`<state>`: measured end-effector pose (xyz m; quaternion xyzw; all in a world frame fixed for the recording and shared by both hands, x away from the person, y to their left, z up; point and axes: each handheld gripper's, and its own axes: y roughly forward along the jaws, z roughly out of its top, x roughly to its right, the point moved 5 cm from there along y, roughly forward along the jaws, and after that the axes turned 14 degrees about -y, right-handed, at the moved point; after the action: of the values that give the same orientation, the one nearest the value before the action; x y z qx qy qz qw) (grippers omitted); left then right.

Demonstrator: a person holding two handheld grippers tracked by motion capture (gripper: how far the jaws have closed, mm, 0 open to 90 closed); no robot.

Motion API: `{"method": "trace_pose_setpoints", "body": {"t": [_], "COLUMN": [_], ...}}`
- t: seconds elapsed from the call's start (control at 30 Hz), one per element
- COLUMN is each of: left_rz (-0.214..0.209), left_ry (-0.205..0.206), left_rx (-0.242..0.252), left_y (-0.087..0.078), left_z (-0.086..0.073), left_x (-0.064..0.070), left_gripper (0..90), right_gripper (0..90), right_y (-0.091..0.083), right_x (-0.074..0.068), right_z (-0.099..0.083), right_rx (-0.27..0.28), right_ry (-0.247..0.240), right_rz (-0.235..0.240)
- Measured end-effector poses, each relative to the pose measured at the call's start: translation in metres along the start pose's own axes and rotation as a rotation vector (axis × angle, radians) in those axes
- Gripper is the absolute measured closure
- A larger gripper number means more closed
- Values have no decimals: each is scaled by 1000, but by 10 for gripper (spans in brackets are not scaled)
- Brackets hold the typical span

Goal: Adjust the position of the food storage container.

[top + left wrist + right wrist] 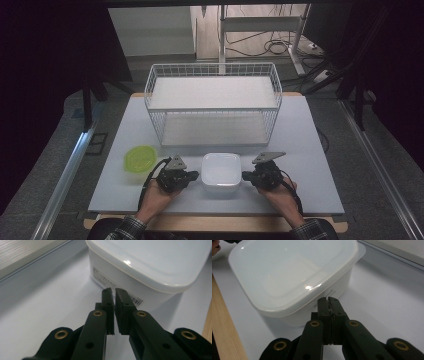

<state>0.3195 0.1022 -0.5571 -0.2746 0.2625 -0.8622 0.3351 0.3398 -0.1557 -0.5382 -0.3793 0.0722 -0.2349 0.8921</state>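
Observation:
A white square container (220, 172) with a translucent lid stands near the table's front edge, between my two grippers. My left gripper (195, 175) points at its left wall. In the left gripper view the jaws (114, 293) are shut to a thin slit with nothing between them, their tips just short of the labelled side of the container (150, 262). From the other side, my right gripper (245, 176) points at the right wall. Its jaws (328, 300) are shut, tips right under the lid rim of the container (287, 275).
A white wire basket (212, 102) with a shelf stands at the back middle of the grey table (310, 165). A lime-green dish (140, 159) lies left of my left gripper. The wooden table edge (224, 327) runs close behind the container.

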Motion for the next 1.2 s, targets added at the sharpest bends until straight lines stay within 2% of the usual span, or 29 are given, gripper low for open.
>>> {"method": "trace_pose_setpoints", "body": {"t": [0.13, 0.23, 0.37, 0.47, 0.57, 0.67, 0.8, 1.03, 1.2], "left_rz": [8, 20, 60, 70, 71, 68, 65, 42, 45], "left_ry": [-3, -3, 19, 23, 29, 48, 52, 26, 16], "left_rx": [-1, -8, -8, -7, -10, -13, -14, 9, 25], "left_y": [-2, -7, -13, -14, -15, -16, -17, -20, -22], "left_z": [0, -1, -2, -4, -5, -7, -8, -7, -5], "left_x": [-2, -4, -6, -7, -8, -8, -8, -10, -10], "left_gripper": [854, 815, 680, 560, 495, 418, 329, 240, 193], "right_gripper": [879, 857, 777, 686, 592, 492, 381, 308, 288], "right_y": [1, -2, -9, -13, -15, -16, -16, -14, -15], "right_x": [-3, -1, 4, 8, 9, 10, 11, 11, 12], "right_z": [1, 1, 0, -2, -2, -4, -7, -9, -9], "right_rx": [-2, 7, 15, 24, 34, 40, 46, 43, 52], "right_ry": [-11, -7, -11, -2, -12, -20, -17, -7, -1], "right_rz": [4, -6, -51, -68, -86, -85, -83, -77, -74]}}
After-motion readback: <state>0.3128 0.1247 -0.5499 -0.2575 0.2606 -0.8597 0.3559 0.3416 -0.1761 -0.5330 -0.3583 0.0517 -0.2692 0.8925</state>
